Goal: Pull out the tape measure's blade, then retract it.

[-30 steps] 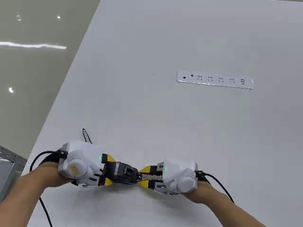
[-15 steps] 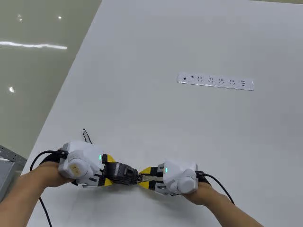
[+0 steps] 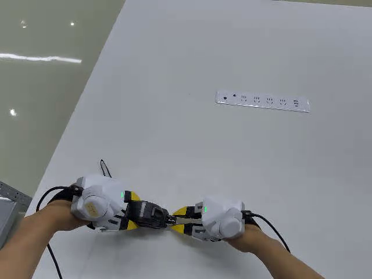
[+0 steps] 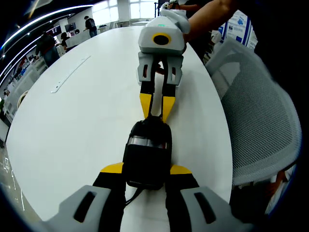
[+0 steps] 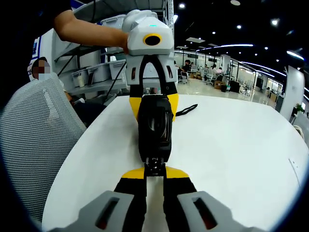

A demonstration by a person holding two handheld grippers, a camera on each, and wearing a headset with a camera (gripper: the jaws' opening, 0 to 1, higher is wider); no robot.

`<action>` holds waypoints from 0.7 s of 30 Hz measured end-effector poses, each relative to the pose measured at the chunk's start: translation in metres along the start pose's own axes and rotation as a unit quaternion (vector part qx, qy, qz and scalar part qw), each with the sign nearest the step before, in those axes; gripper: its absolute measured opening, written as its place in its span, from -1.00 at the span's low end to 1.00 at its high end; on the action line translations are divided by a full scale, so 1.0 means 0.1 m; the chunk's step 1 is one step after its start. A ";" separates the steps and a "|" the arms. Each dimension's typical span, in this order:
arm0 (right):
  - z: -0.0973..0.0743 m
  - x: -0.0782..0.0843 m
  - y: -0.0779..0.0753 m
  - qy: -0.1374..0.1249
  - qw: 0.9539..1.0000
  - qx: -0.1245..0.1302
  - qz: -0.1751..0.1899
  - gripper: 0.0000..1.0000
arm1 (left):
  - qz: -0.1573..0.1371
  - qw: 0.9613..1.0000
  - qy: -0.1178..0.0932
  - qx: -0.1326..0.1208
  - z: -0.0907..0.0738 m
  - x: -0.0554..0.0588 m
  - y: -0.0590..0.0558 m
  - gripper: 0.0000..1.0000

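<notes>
Clamping the black tape measure (image 3: 150, 214), left hand-held gripper (image 3: 132, 210), right hand-held gripper (image 3: 177, 219) pinched on its blade tip (image 5: 153, 163)

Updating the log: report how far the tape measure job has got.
Done: left hand-held gripper clamps the tape measure; right hand-held gripper pinches its blade tip. In hand: the pull, which looks barely begun, with hardly any blade showing. Left: drawing the blade out, then retracting it.
</notes>
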State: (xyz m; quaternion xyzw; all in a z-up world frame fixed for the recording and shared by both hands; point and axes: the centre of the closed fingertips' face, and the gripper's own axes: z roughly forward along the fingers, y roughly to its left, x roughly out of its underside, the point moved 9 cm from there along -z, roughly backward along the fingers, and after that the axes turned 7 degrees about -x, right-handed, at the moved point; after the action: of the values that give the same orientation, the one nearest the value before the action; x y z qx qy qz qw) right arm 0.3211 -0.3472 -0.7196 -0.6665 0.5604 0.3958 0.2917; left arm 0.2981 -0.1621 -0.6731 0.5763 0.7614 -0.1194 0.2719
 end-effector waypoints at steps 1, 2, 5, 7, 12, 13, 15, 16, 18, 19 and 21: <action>0.00 0.00 0.00 0.000 1.000 0.000 0.001 -0.80 | 0.000 1.000 0.000 0.000 0.00 0.00 0.00 -0.46; -0.01 0.00 0.00 0.000 1.000 -0.001 0.001 -0.80 | 0.000 1.000 0.000 0.000 0.00 0.00 0.00 -0.46; -0.01 0.00 0.00 0.000 1.000 -0.002 0.005 -0.80 | -0.001 1.000 0.000 0.001 0.00 0.00 0.00 -0.46; -0.01 0.01 0.00 0.000 1.000 -0.002 0.006 -0.80 | -0.002 1.000 0.000 0.001 0.00 0.01 0.00 -0.46; -0.03 0.02 0.00 0.002 1.000 -0.004 0.007 -0.80 | -0.001 1.000 0.000 0.001 0.01 0.00 0.00 -0.46; -0.03 0.02 0.00 0.003 1.000 -0.004 0.008 -0.80 | -0.001 1.000 0.000 0.001 0.01 0.00 0.00 -0.46; -0.03 0.03 0.00 0.004 1.000 -0.004 0.007 -0.80 | -0.001 1.000 0.001 0.001 0.01 -0.01 0.00 -0.46; -0.04 0.03 0.00 0.004 1.000 -0.004 0.007 -0.80 | -0.001 1.000 0.001 0.001 0.01 -0.01 0.00 -0.46; -0.04 0.02 0.01 0.004 1.000 -0.004 0.008 -0.80 | -0.001 1.000 0.001 0.000 0.01 0.00 0.00 -0.46; -0.05 0.02 0.01 0.004 1.000 -0.004 0.007 -0.80 | -0.002 1.000 0.001 0.000 0.01 0.00 0.00 -0.46; -0.05 0.02 0.01 0.006 1.000 -0.004 0.007 -0.80 | -0.002 1.000 0.002 0.000 0.01 0.00 0.00 -0.46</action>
State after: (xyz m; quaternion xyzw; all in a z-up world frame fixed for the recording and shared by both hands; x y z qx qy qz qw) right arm 0.3217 -0.3531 -0.7187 -0.6662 0.5649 0.3964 0.2828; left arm 0.2988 -0.1629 -0.6738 0.5752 0.7628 -0.1191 0.2703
